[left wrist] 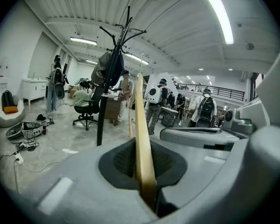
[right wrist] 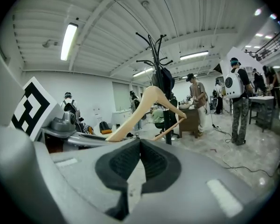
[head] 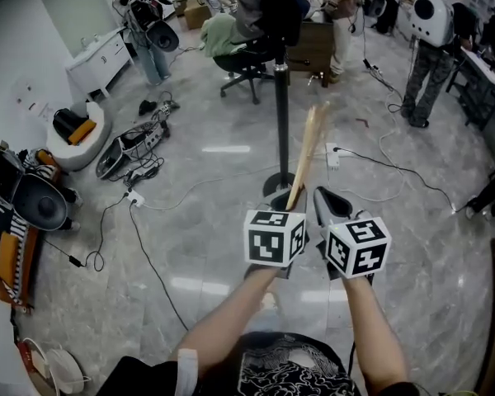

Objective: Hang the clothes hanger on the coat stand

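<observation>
Your left tool is pinching the wooden clothes hanger at the low end of one of its arms, and the pads are pressed on the wood from both sides. The hanger is carried in the air in front of you, and it is not yet on anything. Its long axis goes up and forward from the tool. From the left gripper view you look along its thin edge, and the thin hook is at the far upper end.

Your right tool is pressed together with nothing between its pads. It is just beside the left one, on the right.

The coat stand is ahead of both tools, with its base on the floor. In the left gripper view its pole is a little to the left of the hanger, and its hooks are higher than the top of the hanger. A dark garment already hangs on the upper part.

I think the left hand must bring the hook up and over a free prong. The right hand is near but carries nothing.
</observation>
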A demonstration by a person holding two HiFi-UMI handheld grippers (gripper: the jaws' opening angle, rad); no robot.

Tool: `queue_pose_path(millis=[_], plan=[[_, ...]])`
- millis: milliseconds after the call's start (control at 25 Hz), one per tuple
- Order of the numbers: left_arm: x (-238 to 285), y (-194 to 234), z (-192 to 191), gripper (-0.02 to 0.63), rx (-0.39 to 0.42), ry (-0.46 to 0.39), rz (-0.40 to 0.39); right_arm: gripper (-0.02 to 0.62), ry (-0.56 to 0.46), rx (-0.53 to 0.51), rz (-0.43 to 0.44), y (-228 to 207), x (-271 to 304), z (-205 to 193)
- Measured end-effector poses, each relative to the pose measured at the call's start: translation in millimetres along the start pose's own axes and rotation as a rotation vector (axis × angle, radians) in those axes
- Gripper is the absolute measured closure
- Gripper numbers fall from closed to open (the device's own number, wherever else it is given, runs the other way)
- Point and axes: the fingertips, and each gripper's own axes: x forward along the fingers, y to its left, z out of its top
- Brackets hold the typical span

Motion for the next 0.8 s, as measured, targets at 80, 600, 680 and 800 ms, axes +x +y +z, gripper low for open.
queue_pose_path(millis=[80, 600, 680, 800], plan=[[7, 16, 6, 0.58, -0.001, 0.006, -0.012, 0.595, 0.004, -0.002, -0.01, 2, 18, 5], [32, 92, 35, 0.58, 0.002, 0.036, -0.09, 0.595, 0.016, -0.02, -0.045, 21, 104, 33], [32, 100, 40, 0.58, 0.0, 0.034, -0.099, 0.595, 0.019, -0.03, -0.047, 26, 110, 37], [34, 109, 44, 0.58, -0.006, 0.035, -0.107, 0.595, 0.023, -0.042, -0.053, 29, 118, 40]])
